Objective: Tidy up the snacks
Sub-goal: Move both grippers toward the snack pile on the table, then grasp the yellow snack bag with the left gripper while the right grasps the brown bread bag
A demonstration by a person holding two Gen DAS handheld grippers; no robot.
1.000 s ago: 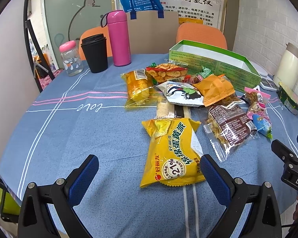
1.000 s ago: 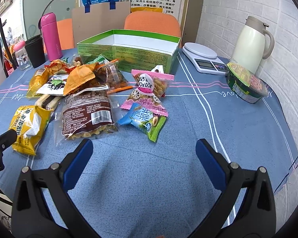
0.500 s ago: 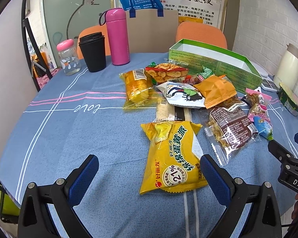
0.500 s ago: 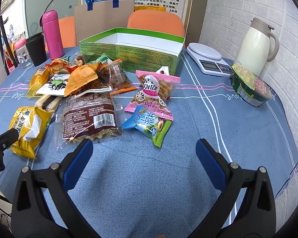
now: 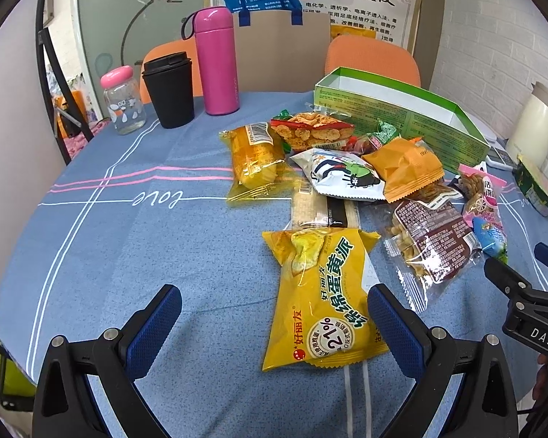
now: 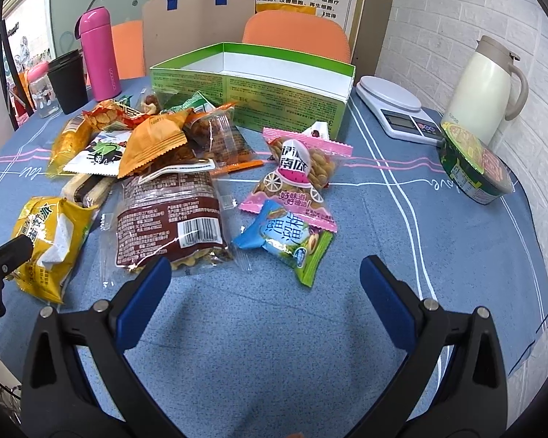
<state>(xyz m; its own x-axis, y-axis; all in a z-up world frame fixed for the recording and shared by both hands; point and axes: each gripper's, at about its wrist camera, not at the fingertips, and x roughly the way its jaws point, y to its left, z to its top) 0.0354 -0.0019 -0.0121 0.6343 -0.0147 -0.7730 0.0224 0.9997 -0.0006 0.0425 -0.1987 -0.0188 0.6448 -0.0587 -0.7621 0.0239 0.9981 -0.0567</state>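
— How do the two claws stand?

— The left gripper [image 5: 274, 314] is spread wide with nothing held, above the near end of one big yellow cake packet [image 5: 321, 299]. The right gripper [image 6: 266, 279] is just as wide and bare, near one blue-and-green nut sachet [image 6: 286, 235].

— And the snacks?

— About ten packets lie loose on the blue tablecloth [image 6: 402, 226], in front of one open green cardboard box [image 6: 252, 84]. Behind: one pink flask [image 5: 215, 62], one black cup [image 5: 168, 89].
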